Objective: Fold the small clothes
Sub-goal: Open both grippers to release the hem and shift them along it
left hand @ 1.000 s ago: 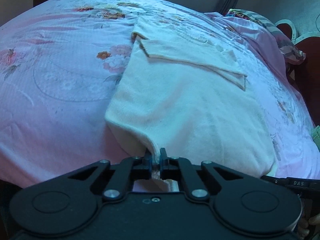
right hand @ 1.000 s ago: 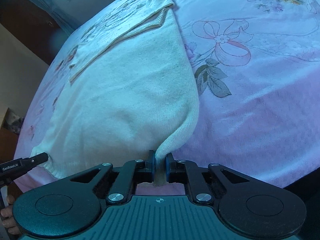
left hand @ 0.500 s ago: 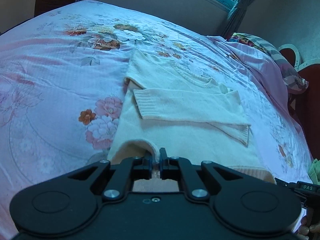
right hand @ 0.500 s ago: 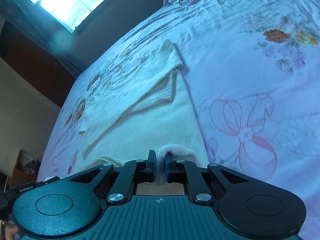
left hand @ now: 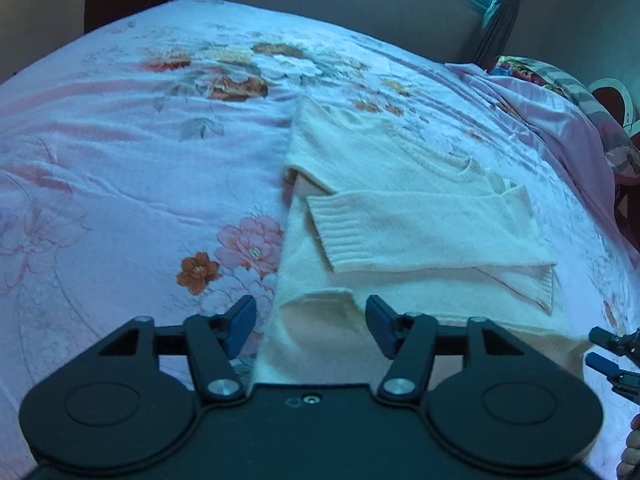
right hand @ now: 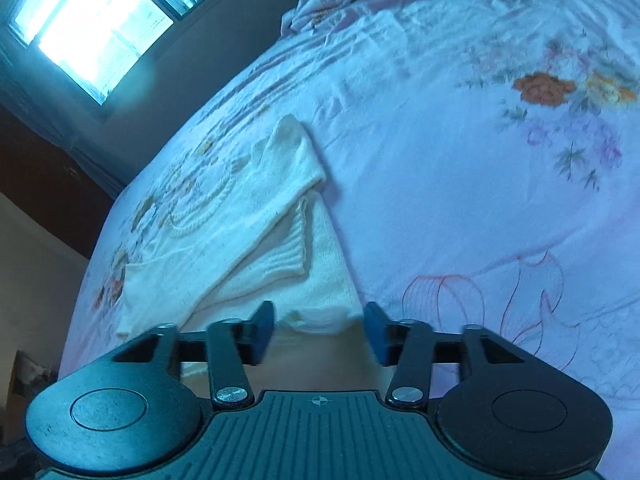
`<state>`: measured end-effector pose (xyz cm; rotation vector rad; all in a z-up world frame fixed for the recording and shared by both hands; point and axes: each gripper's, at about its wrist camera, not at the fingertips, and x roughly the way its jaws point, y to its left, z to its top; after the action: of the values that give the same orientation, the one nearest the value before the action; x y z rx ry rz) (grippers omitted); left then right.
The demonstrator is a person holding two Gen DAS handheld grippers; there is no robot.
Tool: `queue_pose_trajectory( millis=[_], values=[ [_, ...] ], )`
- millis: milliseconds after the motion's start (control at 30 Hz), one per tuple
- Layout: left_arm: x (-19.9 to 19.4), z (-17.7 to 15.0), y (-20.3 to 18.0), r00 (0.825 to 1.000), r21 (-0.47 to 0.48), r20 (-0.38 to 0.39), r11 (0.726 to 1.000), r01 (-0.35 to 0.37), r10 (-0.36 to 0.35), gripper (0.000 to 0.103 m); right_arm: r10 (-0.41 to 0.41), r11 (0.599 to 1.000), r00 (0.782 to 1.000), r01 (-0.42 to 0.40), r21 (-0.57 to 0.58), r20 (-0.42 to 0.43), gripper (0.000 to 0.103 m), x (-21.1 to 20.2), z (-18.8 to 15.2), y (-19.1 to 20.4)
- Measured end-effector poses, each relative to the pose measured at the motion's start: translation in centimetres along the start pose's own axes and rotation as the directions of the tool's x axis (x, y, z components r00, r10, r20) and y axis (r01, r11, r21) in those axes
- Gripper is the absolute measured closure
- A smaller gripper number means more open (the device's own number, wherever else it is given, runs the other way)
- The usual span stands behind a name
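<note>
While both jaws have just opened, the sweater (left hand: 400, 216) hem lies between them.

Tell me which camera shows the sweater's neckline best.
Left wrist view: the sweater lies facing it and the ribbed neckline curves clearly. The right wrist view shows the neckline only sidelong and paler.

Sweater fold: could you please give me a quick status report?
Left gripper and right gripper just opened, hem released. Cream sweater flat on bedspread, sleeves crossed. Nothing in the way.
</note>
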<state>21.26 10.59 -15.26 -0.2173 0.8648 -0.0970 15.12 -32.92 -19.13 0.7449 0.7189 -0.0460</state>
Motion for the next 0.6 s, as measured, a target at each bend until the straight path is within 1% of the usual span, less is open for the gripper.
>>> queue_pose_trajectory(
  millis=[33,100,167,267,333,467,600],
  values=[
    [-0.4,0.0,0.1,1.0,0.013,0.017,1.0,-0.007,0.007,0.038,-0.002,1.0,1.0,0.003,-0.028,0.015,0.041,-0.3,0.1,0.5],
    [-0.6,0.2,-0.2,1.0,0.061,0.024,0.998,-0.021,0.02,0.039,-0.012,0.995,1.0,0.014,-0.103,0.02,0.041,-0.6,-0.1,1.6],
    [-0.5,-0.1,-0.7,1.0,0.12,0.021,0.993,-0.022,0.019,0.042,-0.021,0.983,0.999,0.025,-0.182,0.027,0.041,-1.0,-0.9,2.5],
    [0.3,-0.5,-1.8,0.999,0.205,0.021,0.978,-0.033,0.029,0.045,-0.036,0.967,0.999,0.039,-0.251,0.016,0.041,-1.0,-2.5,3.2],
    [0.9,-0.6,-2.2,0.999,0.241,0.02,0.97,-0.036,0.032,0.046,-0.045,0.959,0.999,0.046,-0.279,0.011,0.041,-1.0,-3.3,3.4],
    [2.1,-0.3,-2.7,0.999,0.271,0.013,0.962,-0.032,0.03,0.048,-0.049,0.951,0.999,0.045,-0.305,-0.004,0.041,-0.6,-4.0,3.3],
    [3.3,-0.2,-3.1,1.0,0.299,-0.016,0.954,-0.009,0.015,0.06,-0.059,0.949,0.998,0.053,-0.311,-0.011,0.041,-0.4,-4.1,3.2]
  ],
)
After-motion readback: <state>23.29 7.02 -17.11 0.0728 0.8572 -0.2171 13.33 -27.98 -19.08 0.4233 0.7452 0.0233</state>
